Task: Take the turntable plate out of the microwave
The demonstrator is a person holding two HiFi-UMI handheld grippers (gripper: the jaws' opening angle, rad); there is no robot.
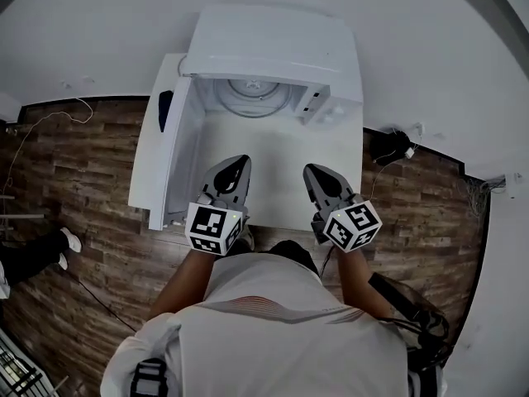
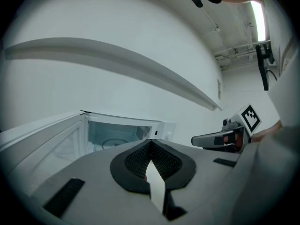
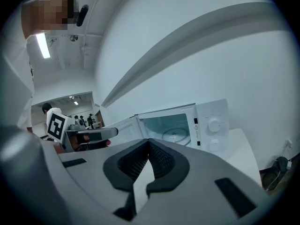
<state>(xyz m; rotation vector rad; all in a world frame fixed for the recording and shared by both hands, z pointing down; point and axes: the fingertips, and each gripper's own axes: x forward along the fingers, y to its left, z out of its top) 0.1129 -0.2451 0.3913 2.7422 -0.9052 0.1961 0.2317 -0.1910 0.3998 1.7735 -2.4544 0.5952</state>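
Door (image 1: 161,139) of the microwave (image 1: 273,52) is swung wide to the left, walling that side of the white table (image 1: 273,164). The control panel (image 3: 214,125) bounds the opening on the right. Bare table runs from the opening to the near edge, with wooden floor (image 1: 91,164) on either side.

The left gripper (image 1: 240,164) and right gripper (image 1: 312,172) hang side by side over that bare stretch, aimed at the cavity. Both have their fingers pressed together on nothing.

The turntable plate (image 1: 252,98) lies flat on the cavity floor. From above, the microwave's roof hides its far part, and in the left gripper view it's only a faint ring. It's round, clear glass, pale, with a raised rim.
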